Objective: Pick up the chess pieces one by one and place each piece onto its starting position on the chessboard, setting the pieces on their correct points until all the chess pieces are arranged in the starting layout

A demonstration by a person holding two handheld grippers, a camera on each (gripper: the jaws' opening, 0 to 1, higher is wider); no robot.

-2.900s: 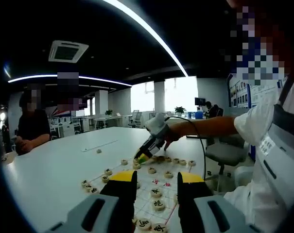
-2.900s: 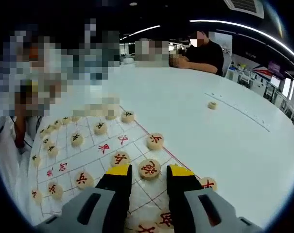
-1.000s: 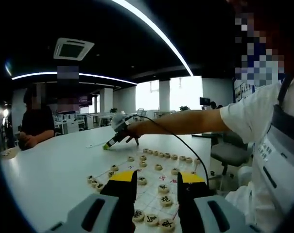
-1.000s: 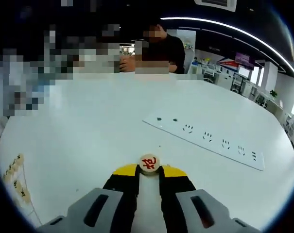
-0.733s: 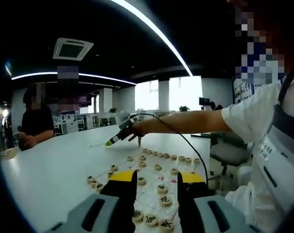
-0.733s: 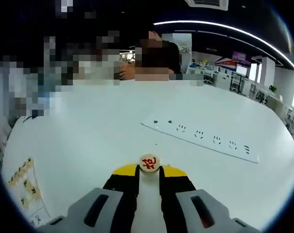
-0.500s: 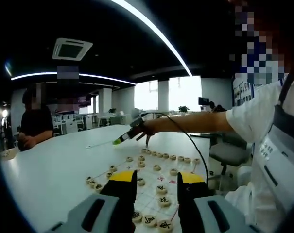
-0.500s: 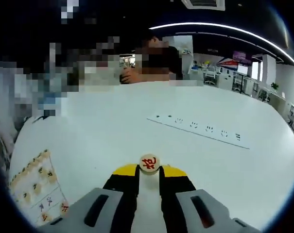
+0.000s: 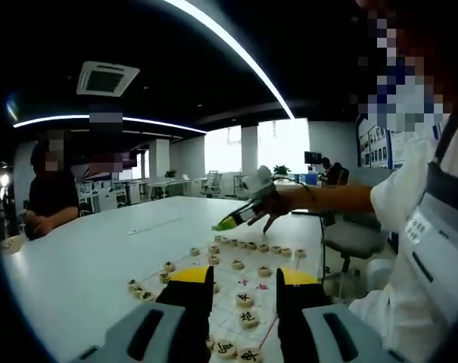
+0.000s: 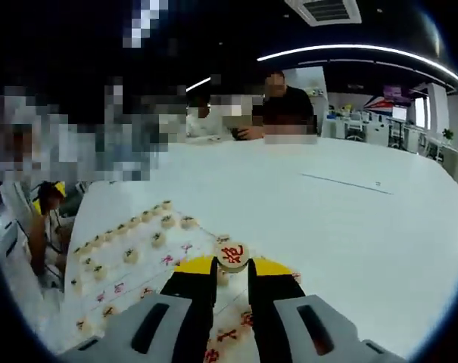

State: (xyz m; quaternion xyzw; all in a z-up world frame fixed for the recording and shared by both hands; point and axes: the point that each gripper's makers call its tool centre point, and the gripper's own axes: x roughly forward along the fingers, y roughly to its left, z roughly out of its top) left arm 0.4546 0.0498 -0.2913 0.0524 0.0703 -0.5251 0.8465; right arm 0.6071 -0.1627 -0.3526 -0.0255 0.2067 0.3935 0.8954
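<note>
One piece in hand: the right gripper (image 10: 231,272) is clamped on a red-marked chess piece (image 10: 232,254), held above the chessboard's (image 10: 130,280) near edge.
Left gripper (image 9: 244,291): jaws apart, nothing between them, poised over the board.
Progress: many pieces (image 9: 245,298) sit on points; the far row (image 9: 253,246) looks filled, the middle is sparse, so the layout seems partly done.
Left to do: place the held piece, then any others.
Far off: a seated person (image 10: 288,106) across the white table (image 10: 350,227).
Unclear: most characters are too small to read; the near rows are cut off by the jaws.

Dim room, window glare, fisheye-warped edges.
</note>
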